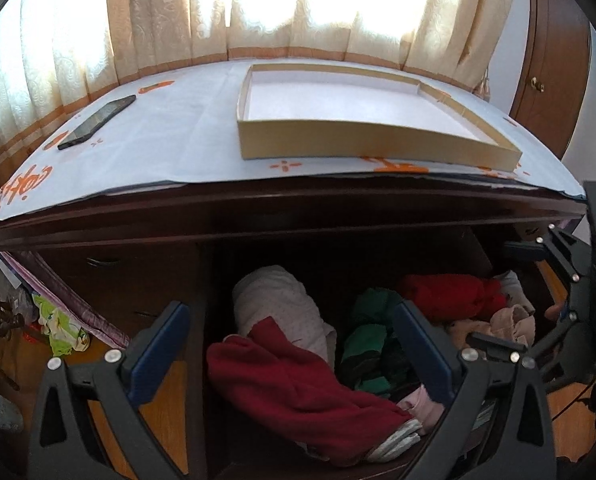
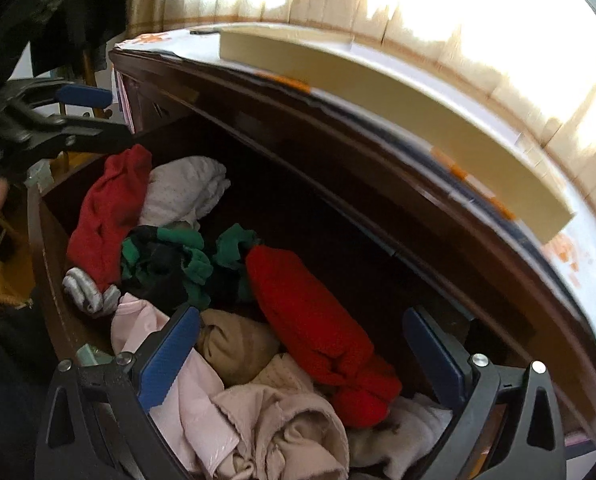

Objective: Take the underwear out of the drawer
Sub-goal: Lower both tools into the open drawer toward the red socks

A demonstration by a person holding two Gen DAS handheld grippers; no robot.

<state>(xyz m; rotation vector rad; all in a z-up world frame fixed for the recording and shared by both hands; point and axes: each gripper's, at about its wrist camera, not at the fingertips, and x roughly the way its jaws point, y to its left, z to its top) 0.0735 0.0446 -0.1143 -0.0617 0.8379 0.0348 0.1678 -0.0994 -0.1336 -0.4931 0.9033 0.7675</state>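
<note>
The open drawer [image 2: 48, 236] is heaped with crumpled clothes. My right gripper [image 2: 303, 350] is open just above a bright red garment [image 2: 313, 332], with beige underwear [image 2: 238, 344] and pale pink cloth [image 2: 186, 392] under its left finger. My left gripper [image 1: 294, 336] is open too, over a dark red garment [image 1: 290, 392] and a white dotted bundle [image 1: 282, 304]. A green and black piece [image 1: 369, 340] lies mid-drawer. Each view catches the other tool: the right gripper [image 1: 493, 292] and the left gripper [image 2: 118, 118]. Neither holds anything.
The dresser top [image 1: 170, 140] wears a white cloth with orange marks. On it lie a shallow cardboard box [image 1: 377, 148] and a dark phone [image 1: 98, 122]. Curtains [image 1: 158, 12] hang behind, and the overhanging top edge [image 1: 298, 204] sits close above the drawer. A wooden wardrobe [image 1: 553, 60] stands at the right.
</note>
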